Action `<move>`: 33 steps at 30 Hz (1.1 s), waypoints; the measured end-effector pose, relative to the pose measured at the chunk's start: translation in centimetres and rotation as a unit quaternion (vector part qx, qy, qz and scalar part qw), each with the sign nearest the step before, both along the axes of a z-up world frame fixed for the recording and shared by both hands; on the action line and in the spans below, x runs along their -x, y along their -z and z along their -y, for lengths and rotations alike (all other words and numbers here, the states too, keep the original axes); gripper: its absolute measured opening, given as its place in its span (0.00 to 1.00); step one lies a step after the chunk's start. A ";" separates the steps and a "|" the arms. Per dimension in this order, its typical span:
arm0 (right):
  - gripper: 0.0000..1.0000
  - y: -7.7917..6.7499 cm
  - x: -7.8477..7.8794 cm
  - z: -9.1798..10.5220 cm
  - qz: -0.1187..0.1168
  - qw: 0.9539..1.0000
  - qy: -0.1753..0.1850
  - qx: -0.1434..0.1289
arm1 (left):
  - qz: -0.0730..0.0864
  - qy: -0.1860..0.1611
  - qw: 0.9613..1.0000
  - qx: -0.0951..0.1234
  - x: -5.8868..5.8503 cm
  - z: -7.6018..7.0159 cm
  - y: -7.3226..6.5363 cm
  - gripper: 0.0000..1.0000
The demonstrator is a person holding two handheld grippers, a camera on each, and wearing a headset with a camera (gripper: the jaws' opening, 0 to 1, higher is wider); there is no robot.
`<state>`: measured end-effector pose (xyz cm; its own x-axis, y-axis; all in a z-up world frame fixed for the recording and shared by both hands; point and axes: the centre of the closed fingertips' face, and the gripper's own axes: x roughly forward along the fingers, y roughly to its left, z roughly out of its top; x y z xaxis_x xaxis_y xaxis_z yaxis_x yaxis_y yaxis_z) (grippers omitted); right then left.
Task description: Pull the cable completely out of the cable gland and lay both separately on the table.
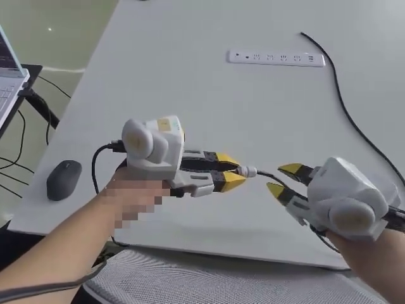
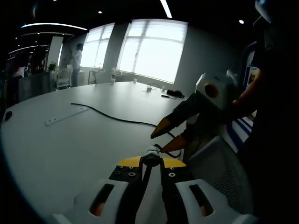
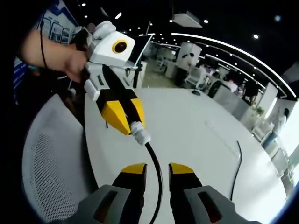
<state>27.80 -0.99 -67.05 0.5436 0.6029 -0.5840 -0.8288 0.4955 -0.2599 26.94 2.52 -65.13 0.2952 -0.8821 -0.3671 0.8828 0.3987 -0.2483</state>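
Observation:
My left gripper [image 1: 235, 174] is held just above the near edge of the white table [image 1: 190, 95], shut on a small white cable gland [image 1: 247, 171] that sticks out past its yellow tips. A thin black cable [image 1: 266, 174] runs from the gland to the right, in between the jaws of my right gripper [image 1: 283, 179]. That gripper is open, with a yellow tip on each side of the cable and not pressing on it. In the right gripper view the cable [image 3: 155, 163] passes from the gland [image 3: 140, 133] down between the jaws [image 3: 157, 169]. In the left gripper view the gland [image 2: 152, 153] sits at the tips.
A white power strip [image 1: 276, 58] lies at the far side of the table, and a black cord [image 1: 345, 107] runs along the right. A dark mouse [image 1: 63, 179] rests near the left edge. A laptop [image 1: 7, 76] stands off to the left. A mesh chair [image 1: 158, 278] is below.

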 end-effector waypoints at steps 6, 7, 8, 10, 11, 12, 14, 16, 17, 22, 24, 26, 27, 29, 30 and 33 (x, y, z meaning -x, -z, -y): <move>0.12 -0.3 -0.3 -1.0 0.018 0.999 -0.026 0.015 | -0.002 -0.002 1.000 -0.001 -0.1 0.0 0.1 0.15; 0.12 -0.2 -0.3 -1.1 0.019 0.999 -0.028 0.017 | -0.004 -0.001 1.000 -0.001 -0.1 0.0 0.1 0.15; 0.11 -0.3 -0.4 -1.3 0.021 0.999 -0.033 0.019 | -0.004 0.000 1.000 -0.001 -0.1 0.1 0.2 0.15; 0.11 -0.4 -0.5 -1.5 0.024 0.999 -0.037 0.021 | -0.005 0.000 1.000 -0.003 -0.1 0.0 0.3 0.15; 0.10 -0.4 -0.5 -1.6 0.024 0.999 -0.038 0.021 | -0.005 0.001 1.000 -0.003 -0.2 0.0 0.2 0.15; 0.10 -0.4 -0.5 -1.6 0.025 0.999 -0.040 0.022 | -0.005 0.001 1.000 -0.003 -0.2 0.1 0.3 0.15; 0.09 -0.4 -0.5 -1.8 0.027 0.998 -0.045 0.024 | -0.006 0.001 1.000 -0.002 -0.3 0.1 0.3 0.15; 0.06 -0.2 -0.3 -2.0 0.027 0.998 -0.055 0.029 | -0.007 0.002 1.000 -0.002 -0.3 0.1 0.3 0.15; 0.04 -0.1 -0.2 -2.0 0.027 0.997 -0.059 0.032 | -0.007 0.003 1.000 -0.002 -0.4 0.2 0.4 0.15; 0.02 0.0 -0.2 -2.0 0.031 0.997 -0.067 0.038 | -0.008 0.005 1.000 -0.003 -0.4 0.2 0.5 0.15; 0.01 0.1 -0.2 -2.0 0.028 0.997 -0.065 0.036 | -0.008 0.006 1.000 -0.004 -0.4 0.2 0.6 0.15; 0.01 0.1 -0.3 -1.9 0.028 0.997 -0.065 0.035 | -0.008 0.005 1.000 -0.003 -0.4 0.2 0.6 0.15; 0.01 0.2 -0.3 -1.9 0.028 0.997 -0.065 0.033 | -0.009 0.005 1.000 -0.003 -0.4 0.2 0.6 0.15; 0.01 0.2 -0.4 -1.8 0.026 0.997 -0.063 0.032 | -0.011 0.003 1.000 -0.001 -0.5 0.2 0.6 0.15; 0.01 0.2 -0.5 -1.6 0.025 0.997 -0.062 0.031 | -0.011 0.003 1.000 0.000 -0.5 0.2 0.5 0.15; 0.01 0.4 -0.8 -1.1 0.017 0.998 -0.052 0.026 | -0.010 0.004 1.000 -0.002 -0.6 0.2 0.6 0.15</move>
